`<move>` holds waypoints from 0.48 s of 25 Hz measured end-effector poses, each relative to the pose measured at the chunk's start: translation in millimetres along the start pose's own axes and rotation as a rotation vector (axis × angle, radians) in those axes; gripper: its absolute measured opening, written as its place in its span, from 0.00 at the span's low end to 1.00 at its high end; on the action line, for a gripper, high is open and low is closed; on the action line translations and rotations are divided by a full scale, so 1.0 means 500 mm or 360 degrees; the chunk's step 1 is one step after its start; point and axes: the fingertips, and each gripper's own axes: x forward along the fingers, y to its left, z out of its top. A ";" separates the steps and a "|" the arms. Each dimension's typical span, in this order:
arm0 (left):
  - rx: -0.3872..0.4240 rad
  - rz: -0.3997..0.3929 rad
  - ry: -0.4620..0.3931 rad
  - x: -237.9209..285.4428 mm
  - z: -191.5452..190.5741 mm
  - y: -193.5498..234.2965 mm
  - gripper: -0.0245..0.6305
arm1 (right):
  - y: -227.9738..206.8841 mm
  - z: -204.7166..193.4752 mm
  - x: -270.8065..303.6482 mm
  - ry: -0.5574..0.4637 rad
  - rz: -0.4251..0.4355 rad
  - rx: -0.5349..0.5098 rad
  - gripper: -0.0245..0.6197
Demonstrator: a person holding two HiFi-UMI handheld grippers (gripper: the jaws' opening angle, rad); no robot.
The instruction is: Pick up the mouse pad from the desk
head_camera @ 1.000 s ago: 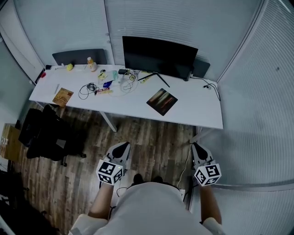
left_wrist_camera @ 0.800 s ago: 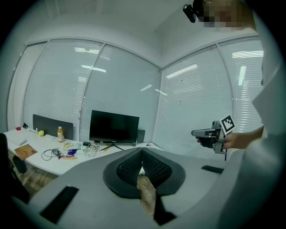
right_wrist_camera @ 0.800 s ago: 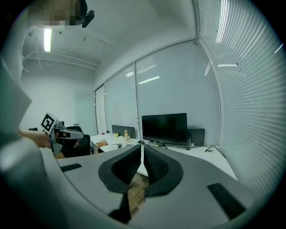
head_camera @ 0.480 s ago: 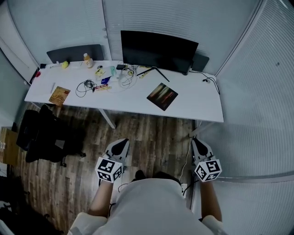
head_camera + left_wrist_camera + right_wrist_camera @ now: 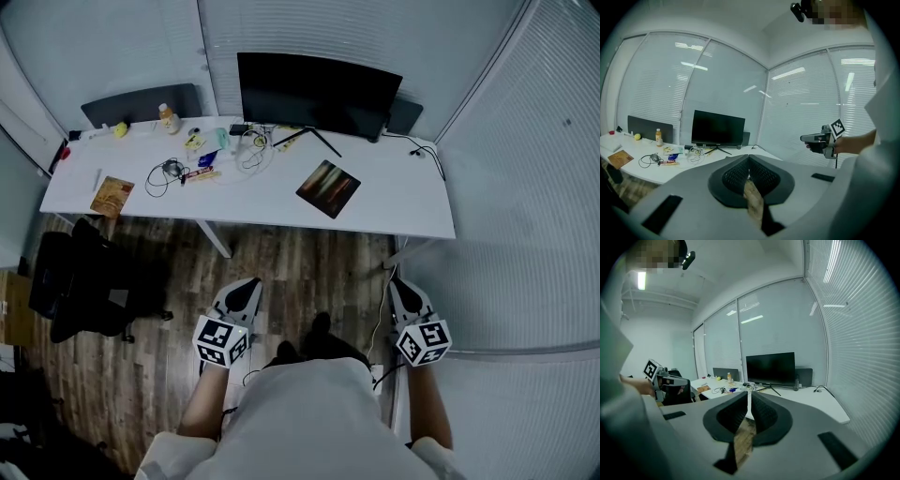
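Jaws together; left gripper (image 5: 249, 286) and right gripper (image 5: 397, 286) point toward desk (image 5: 403, 208).

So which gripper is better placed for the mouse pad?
Probably right: the mouse pad lies on the desk's right half, slightly nearer the right gripper; the left gripper faces the cables. Both are shut, short of the desk.

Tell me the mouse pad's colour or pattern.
The mouse pad is dark with blurry orange-brown streaks across it; the head view shows it best.

black monitor (image 5: 311, 92), orange bottle (image 5: 167, 118), tangled cables (image 5: 169, 172), black chair (image 5: 80, 286) on wood floor (image 5: 300, 270)
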 end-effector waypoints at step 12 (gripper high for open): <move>-0.0017 0.0040 0.0086 0.116 0.000 0.037 0.06 | -0.068 -0.008 0.128 0.0093 0.0082 0.0035 0.10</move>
